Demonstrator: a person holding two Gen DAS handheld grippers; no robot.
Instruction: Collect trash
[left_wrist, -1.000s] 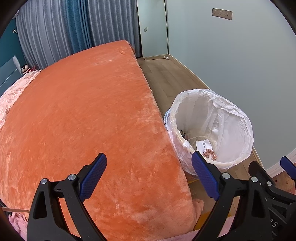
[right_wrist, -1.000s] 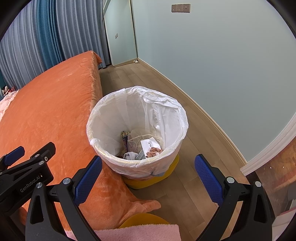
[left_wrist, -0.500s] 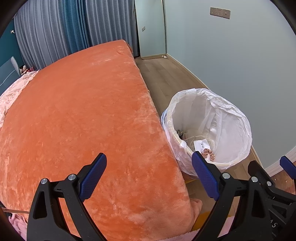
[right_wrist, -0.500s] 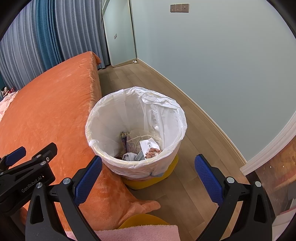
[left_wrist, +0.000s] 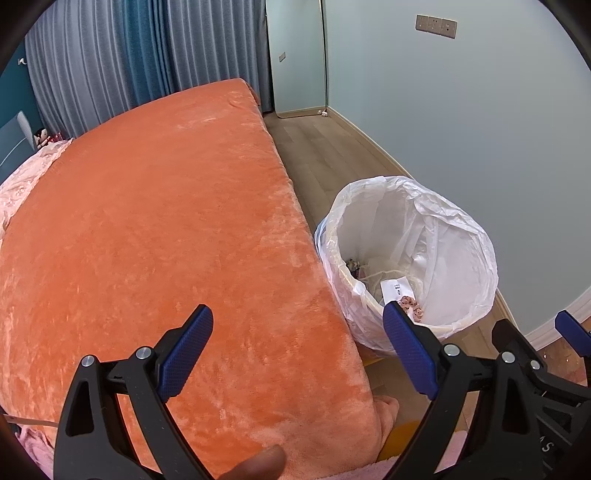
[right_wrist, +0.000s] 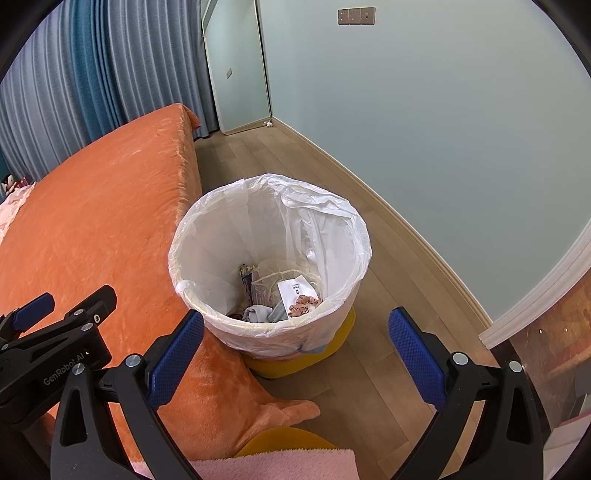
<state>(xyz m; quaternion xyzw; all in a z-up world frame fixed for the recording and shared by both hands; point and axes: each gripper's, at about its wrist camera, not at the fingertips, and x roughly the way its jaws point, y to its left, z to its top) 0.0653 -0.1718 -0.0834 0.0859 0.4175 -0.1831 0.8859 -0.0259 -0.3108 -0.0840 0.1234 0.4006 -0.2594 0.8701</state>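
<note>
A yellow bin with a white liner bag (right_wrist: 332, 221) stands on the wood floor beside the bed; it also shows in the left wrist view (left_wrist: 461, 229). Inside lie a white paper slip (right_wrist: 295, 290), a pink patterned scrap (right_wrist: 303, 305), grey cloth and other rubbish. My right gripper (right_wrist: 295, 347) is open and empty, hovering in front of the bin. My left gripper (left_wrist: 295, 343) is open and empty above the orange blanket's near corner, left of the bin. The right gripper's fingers show at the far right of the left wrist view (left_wrist: 570, 332).
The bed with the orange plush blanket (left_wrist: 147, 221) fills the left. Pale blue wall (right_wrist: 443, 129) with a skirting board runs close behind the bin. Curtains (left_wrist: 129, 55) and a standing mirror (left_wrist: 299, 55) are at the back. A pink towel (right_wrist: 280, 463) lies below.
Both grippers have drawn back a little and drifted slightly; the bin sits somewhat lower and more central in the right wrist view. Jaws stay open.
</note>
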